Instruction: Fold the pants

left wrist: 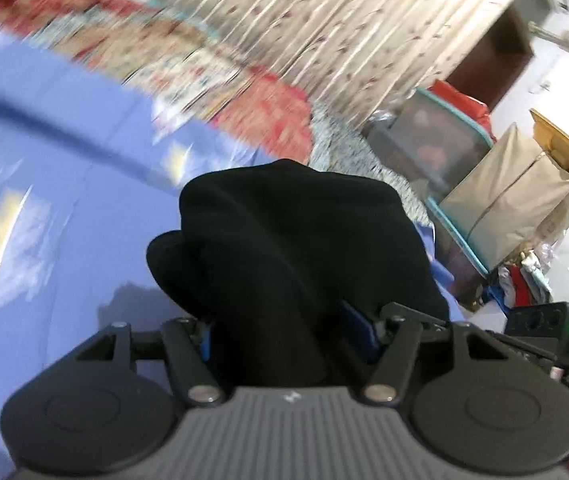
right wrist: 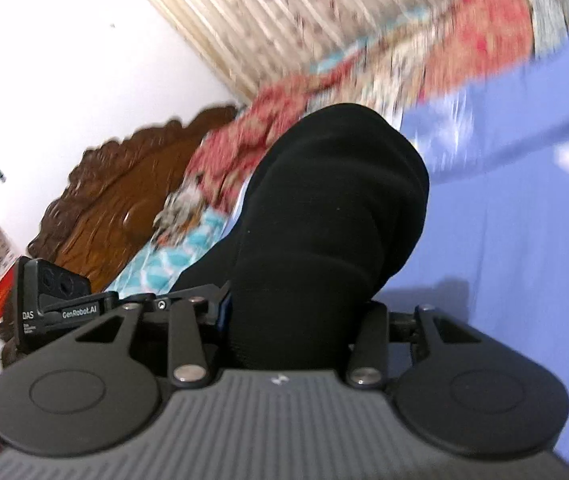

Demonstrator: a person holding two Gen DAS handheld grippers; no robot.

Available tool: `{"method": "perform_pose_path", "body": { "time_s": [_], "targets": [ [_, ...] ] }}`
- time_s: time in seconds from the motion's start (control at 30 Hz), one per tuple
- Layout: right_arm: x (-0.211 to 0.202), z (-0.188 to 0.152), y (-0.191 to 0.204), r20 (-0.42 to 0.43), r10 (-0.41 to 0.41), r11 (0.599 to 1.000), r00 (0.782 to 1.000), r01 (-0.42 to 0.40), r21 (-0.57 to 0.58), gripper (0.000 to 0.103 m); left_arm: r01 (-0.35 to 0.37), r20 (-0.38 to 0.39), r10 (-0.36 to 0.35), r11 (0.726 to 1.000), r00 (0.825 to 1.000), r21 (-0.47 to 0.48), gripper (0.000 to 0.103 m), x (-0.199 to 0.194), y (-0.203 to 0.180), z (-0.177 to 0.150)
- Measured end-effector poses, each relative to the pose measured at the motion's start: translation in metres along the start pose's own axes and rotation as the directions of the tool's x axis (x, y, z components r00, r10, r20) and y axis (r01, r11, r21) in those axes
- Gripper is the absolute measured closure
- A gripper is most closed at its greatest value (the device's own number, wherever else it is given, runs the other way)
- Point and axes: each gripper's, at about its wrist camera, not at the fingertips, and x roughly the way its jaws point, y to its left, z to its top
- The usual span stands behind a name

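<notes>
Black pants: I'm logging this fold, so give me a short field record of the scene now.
garment: black pants, bunched
left gripper: closed on pants
right gripper: closed on pants
surface: blue bedsheet
background: striped curtain, carved wooden headboard
image quality: motion-blurred

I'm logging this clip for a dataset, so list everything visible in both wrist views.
black pants: one, black, bunched between both grippers
bedsheet: one, blue, under the pants
quilt: one, red floral, far side of bed
curtain: one, cream, behind bed
headboard: one, brown carved wood, by white wall
storage box: one, clear, teal-rimmed, beside bed
left hand-held gripper: one, black, pants between its fingers
right hand-held gripper: one, black, pants between its fingers
</notes>
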Motion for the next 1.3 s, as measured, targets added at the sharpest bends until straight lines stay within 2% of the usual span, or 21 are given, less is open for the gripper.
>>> {"method": "perform_pose_path", "body": {
  "time_s": [0.1, 0.23, 0.33, 0.4, 0.43, 0.47, 0.5, 0.53, 0.6, 0.63, 0.77, 0.83, 0.97, 1.17, 1.3],
  "targets": [
    [0.006, 0.031, -0.020, 0.062, -0.047, 0.997, 0.997, 0.051, -0.064, 0.056, 0.004, 0.009, -0.004, 0.999, 1.000, 0.035, 0.039, 0.049, -0.003, 0.030],
    [0.027, 0.056, -0.064, 0.087, -0.126, 0.989, 0.988, 0.132, -0.067, 0.056, -0.029, -0.039, 0.030, 0.999, 0.999, 0.029, 0.039, 0.121, 0.008, 0.049],
    [0.048, 0.055, -0.104, 0.051, -0.186, 0.982, 0.981, 0.187, -0.021, 0.057, -0.095, -0.100, 0.093, 0.995, 0.991, -0.006, 0.038, 0.169, 0.026, 0.043],
    [0.065, 0.046, -0.127, -0.010, -0.244, 0.970, 0.970, 0.244, 0.002, 0.056, -0.168, -0.163, 0.162, 0.986, 0.973, -0.021, 0.038, 0.194, 0.037, 0.030],
    [0.074, 0.041, -0.136, -0.045, -0.280, 0.960, 0.959, 0.281, 0.013, 0.055, -0.204, -0.179, 0.198, 0.979, 0.964, -0.018, 0.034, 0.201, 0.041, 0.022],
    [0.077, 0.036, -0.142, -0.053, -0.307, 0.951, 0.950, 0.309, 0.022, 0.051, -0.215, -0.166, 0.210, 0.976, 0.964, -0.013, 0.024, 0.202, 0.041, 0.017],
    [0.074, 0.033, -0.145, -0.040, -0.307, 0.950, 0.951, 0.309, 0.045, 0.048, -0.230, -0.148, 0.226, 0.973, 0.963, -0.012, 0.016, 0.199, 0.039, 0.013],
    [0.070, 0.031, -0.146, -0.031, -0.297, 0.951, 0.954, 0.299, 0.075, 0.047, -0.250, -0.142, 0.246, 0.968, 0.959, -0.011, 0.013, 0.195, 0.036, 0.010],
    [0.063, 0.029, -0.140, -0.021, -0.321, 0.943, 0.947, 0.322, 0.088, 0.038, -0.273, -0.149, 0.268, 0.962, 0.952, -0.012, 0.013, 0.187, 0.030, 0.008],
    [0.060, 0.029, -0.134, -0.014, -0.344, 0.935, 0.939, 0.344, 0.081, 0.038, -0.292, -0.151, 0.288, 0.956, 0.946, -0.008, 0.013, 0.179, 0.025, 0.008],
    [0.032, 0.016, -0.111, 0.043, -0.401, 0.914, 0.915, 0.397, 0.084, 0.030, -0.382, -0.115, 0.389, 0.921, 0.914, 0.083, 0.012, 0.146, -0.002, -0.002],
    [0.013, 0.001, -0.101, 0.063, -0.430, 0.901, 0.901, 0.423, 0.100, 0.030, -0.424, -0.100, 0.437, 0.897, 0.894, 0.128, 0.011, 0.130, -0.017, -0.015],
    [-0.004, -0.029, -0.091, 0.049, -0.480, 0.872, 0.876, 0.471, 0.133, 0.030, -0.467, -0.109, 0.490, 0.865, 0.865, 0.181, 0.011, 0.100, -0.038, -0.051],
    [-0.033, -0.083, -0.062, 0.008, -0.532, 0.837, 0.847, 0.524, 0.157, 0.030, -0.523, -0.160, 0.549, 0.834, 0.821, 0.177, 0.009, 0.071, -0.053, -0.104],
    [-0.042, -0.107, -0.046, -0.013, -0.549, 0.829, 0.836, 0.546, 0.123, 0.029, -0.577, -0.188, 0.608, 0.793, 0.771, 0.195, 0.007, 0.059, -0.057, -0.133]
  ]
}}
